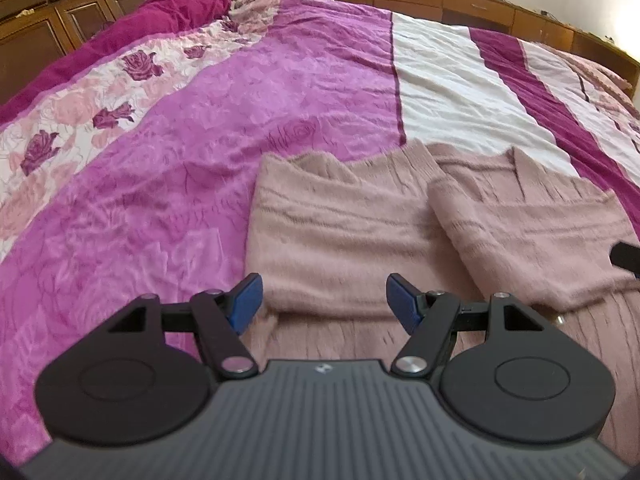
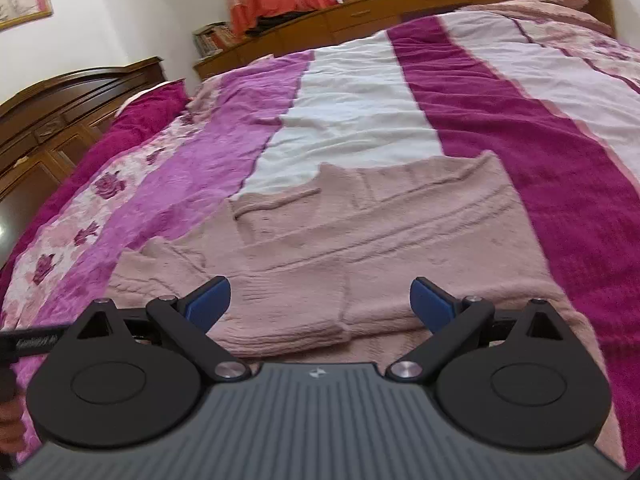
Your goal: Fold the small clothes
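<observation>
1. Pink sweater (image 1: pixel 352 240) lies on the bed (image 1: pixel 200 128), sleeves folded in.
2. Left gripper (image 1: pixel 324 300) and right gripper (image 2: pixel 320 300): fingers apart, empty.
3. Grip both near hem corners evenly; fold far.

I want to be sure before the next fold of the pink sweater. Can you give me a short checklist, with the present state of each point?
1. Left gripper free of cloth: ok, jaws apart, nothing between the pads.
2. Right gripper free of cloth: ok, jaws wide apart, nothing pinched.
3. Pink sweater lies flat on the bedspread: ok, no part hangs over an edge in view.
4. Both sides folded inward: ok, the left panel and the right panel lie over the body.
5. Folds even: not ok, the right panel lies slanted.
6. Lower hem straight: cannot tell, the grippers hide it.
</observation>
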Available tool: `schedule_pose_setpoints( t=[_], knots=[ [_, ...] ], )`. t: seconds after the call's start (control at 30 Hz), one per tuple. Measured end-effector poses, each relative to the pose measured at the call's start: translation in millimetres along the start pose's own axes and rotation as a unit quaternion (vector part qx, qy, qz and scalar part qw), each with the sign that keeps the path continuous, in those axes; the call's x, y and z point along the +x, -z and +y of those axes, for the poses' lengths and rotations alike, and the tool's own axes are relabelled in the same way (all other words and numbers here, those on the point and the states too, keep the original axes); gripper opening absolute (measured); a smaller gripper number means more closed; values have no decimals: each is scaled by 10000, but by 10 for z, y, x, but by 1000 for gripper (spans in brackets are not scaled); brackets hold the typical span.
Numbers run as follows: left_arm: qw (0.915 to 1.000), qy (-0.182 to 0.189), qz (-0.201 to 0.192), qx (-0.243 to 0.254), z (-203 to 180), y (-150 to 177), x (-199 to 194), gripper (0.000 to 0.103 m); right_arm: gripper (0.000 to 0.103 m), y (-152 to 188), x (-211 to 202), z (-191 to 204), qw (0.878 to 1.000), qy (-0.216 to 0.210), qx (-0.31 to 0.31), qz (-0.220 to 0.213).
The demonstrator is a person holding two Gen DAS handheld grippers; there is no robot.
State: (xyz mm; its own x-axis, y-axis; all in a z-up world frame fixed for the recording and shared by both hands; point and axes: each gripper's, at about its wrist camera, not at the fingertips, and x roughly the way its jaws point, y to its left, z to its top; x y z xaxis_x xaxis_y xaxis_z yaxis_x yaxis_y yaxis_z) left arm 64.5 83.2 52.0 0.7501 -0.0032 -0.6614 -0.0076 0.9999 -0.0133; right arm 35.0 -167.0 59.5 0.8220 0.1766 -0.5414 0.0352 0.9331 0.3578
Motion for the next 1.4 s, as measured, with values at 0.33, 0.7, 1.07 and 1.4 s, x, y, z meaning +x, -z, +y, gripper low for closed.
schedule_pose_setpoints(
  t=[0.33,0.7,1.07,1.4],
  knots=[
    [9994,-95,131,-308,58,-144,343,70,100,-36,300,4,9993,-174,261,225],
    [9997,-119,187,-64,8,-77,485,70,85,73,545,205,9991,-19,-266,341],
    [9997,-185,172,7,-15,-53,512,70,73,152,539,230,9991,166,-369,152],
    [9995,-266,192,2,-36,-58,534,71,47,187,601,157,9994,114,-274,194]
  ],
)
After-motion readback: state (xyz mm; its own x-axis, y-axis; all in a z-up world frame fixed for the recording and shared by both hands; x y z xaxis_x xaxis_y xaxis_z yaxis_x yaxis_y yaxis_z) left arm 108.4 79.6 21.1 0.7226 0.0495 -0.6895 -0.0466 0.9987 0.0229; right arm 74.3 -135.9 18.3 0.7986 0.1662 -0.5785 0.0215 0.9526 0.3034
